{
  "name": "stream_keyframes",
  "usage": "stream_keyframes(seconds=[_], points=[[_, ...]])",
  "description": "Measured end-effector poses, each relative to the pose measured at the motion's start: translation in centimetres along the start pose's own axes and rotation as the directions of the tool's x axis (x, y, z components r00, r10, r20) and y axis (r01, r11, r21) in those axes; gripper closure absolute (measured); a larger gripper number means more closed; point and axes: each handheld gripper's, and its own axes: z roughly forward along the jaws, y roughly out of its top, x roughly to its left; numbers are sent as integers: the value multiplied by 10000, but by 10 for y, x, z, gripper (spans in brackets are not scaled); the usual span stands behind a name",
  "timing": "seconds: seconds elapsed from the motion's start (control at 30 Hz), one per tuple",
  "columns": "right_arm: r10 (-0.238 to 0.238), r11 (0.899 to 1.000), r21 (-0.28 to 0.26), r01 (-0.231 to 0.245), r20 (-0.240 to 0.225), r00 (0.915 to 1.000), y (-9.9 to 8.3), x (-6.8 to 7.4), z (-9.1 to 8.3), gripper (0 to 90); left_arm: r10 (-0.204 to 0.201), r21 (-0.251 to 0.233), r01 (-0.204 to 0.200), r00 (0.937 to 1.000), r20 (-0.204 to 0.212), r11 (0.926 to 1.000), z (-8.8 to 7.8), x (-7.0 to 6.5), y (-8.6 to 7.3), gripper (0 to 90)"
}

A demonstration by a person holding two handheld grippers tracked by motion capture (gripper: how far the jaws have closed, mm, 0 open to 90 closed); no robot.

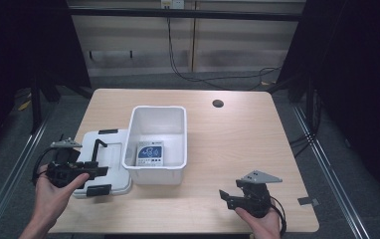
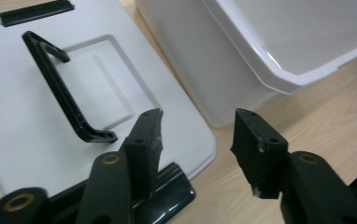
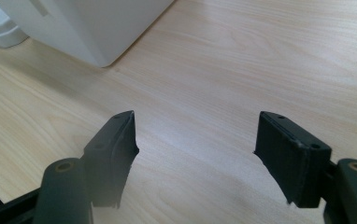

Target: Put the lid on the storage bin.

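Observation:
A white open bin (image 1: 179,130) stands mid-table with a blue-and-white printed packet (image 1: 149,155) lying flat on its floor. Its white lid (image 1: 109,148) lies flat to the left, with a black handle (image 1: 97,148) raised and black latches at both ends. My left gripper (image 1: 100,172) hovers over the lid's near end, open and holding nothing. In the left gripper view, the left gripper (image 2: 197,116) looks over the lid (image 2: 22,107), its handle (image 2: 60,88), a near latch (image 2: 169,193) and the bin's wall (image 2: 204,60). My right gripper (image 1: 226,196) stands open over bare table near the front edge.
The wooden table (image 1: 237,144) has a round cable hole (image 1: 218,103) at the back right. In the right gripper view, the right gripper (image 3: 196,119) faces bare wood (image 3: 223,70), with the bin's corner (image 3: 88,28) at the upper left.

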Motion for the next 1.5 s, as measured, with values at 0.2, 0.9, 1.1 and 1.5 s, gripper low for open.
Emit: stream_keyframes(seconds=[0.2, 0.9, 1.1, 1.5], points=[[198, 9998, 8, -198, -221, 9996, 0, 0, -1, 292, -340, 466, 361, 9984, -450, 9983, 1, 16, 9, 496], [102, 9999, 76, -99, -443, 9990, 1, 4, 0, 292, -1334, 1953, 1674, 9753, -1762, 9663, 8, 50, 47, 593], [100, 9998, 163, -92, -458, 9989, 1, 5, 1, 292, -1645, 2151, 2090, 9643, -2073, 9540, 18, 57, 52, 566], [112, 9996, 283, -98, -505, 9987, 0, 5, 2, 291, -2241, 2996, 2842, 9495, -2195, 9108, 33, 68, 71, 533]])
